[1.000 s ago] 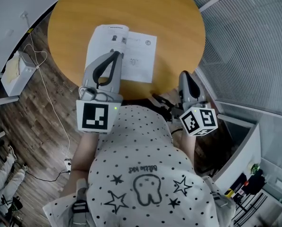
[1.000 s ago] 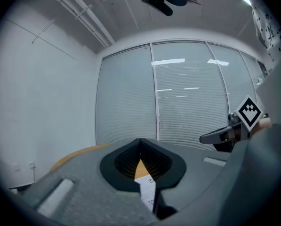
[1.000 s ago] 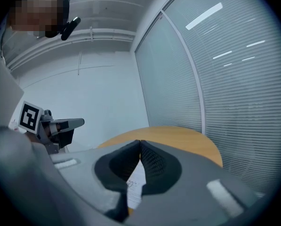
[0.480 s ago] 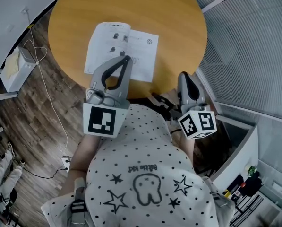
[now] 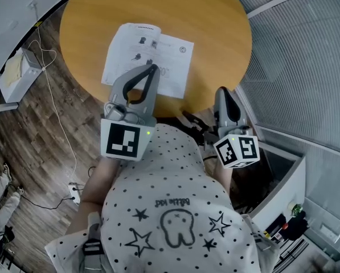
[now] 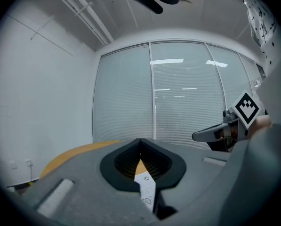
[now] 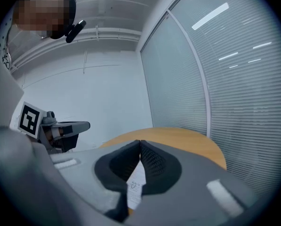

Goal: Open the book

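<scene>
The book [image 5: 150, 58] is a thin white booklet lying open and flat on the round wooden table [image 5: 215, 27]. My left gripper [image 5: 153, 68] hangs over the booklet's near edge, jaws shut with nothing between them. In the left gripper view the closed tips [image 6: 140, 141] point level across the table [image 6: 69, 154], and a strip of page [image 6: 147, 187] shows below them. My right gripper [image 5: 222, 90] sits shut and empty at the table's near right rim, off the booklet. In its own view the tips [image 7: 140, 142] meet above a sliver of page [image 7: 134, 185].
A white box [image 5: 13, 75] and a trailing cable [image 5: 56, 112] lie on the wooden floor at the left, with a power strip [image 5: 76, 189] nearer me. Blinds behind glass walls [image 5: 306, 67] run along the right. My dotted shirt [image 5: 170, 209] fills the lower frame.
My left gripper has drawn back off the left page toward me and a little right, uncovering that page. The right gripper has stayed in place.
</scene>
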`<action>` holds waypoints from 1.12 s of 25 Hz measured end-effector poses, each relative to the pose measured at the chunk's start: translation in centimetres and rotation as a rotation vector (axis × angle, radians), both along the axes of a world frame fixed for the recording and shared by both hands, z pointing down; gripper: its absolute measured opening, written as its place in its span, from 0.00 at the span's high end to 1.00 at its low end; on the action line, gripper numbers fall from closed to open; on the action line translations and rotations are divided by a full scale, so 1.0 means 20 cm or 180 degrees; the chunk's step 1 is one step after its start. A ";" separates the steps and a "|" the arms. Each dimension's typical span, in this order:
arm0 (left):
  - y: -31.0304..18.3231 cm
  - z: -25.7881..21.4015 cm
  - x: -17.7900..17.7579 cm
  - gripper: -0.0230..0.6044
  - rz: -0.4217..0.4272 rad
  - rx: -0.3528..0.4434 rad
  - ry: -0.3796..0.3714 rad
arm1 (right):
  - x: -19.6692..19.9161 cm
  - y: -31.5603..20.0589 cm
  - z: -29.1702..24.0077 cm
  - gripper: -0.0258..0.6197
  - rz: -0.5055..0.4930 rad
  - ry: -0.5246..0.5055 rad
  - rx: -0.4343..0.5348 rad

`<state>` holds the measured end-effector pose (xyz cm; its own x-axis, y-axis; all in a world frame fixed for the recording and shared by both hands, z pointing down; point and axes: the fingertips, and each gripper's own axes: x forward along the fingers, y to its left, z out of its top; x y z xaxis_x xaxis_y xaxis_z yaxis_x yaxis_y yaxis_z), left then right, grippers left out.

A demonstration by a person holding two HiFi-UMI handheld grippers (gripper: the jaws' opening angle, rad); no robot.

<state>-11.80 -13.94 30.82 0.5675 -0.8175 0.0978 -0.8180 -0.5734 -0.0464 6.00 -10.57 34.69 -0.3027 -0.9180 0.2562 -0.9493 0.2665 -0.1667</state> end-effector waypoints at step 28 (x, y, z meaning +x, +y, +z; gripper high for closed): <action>-0.01 0.00 -0.01 0.95 -0.0046 0.0050 -0.0029 | -0.03 -0.02 -0.01 0.95 -0.0083 -0.0004 0.0018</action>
<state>-12.01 -14.11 30.79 0.5548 -0.8271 0.0899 -0.8257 -0.5606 -0.0628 5.40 -11.04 34.58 -0.3268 -0.9112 0.2507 -0.9418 0.2921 -0.1661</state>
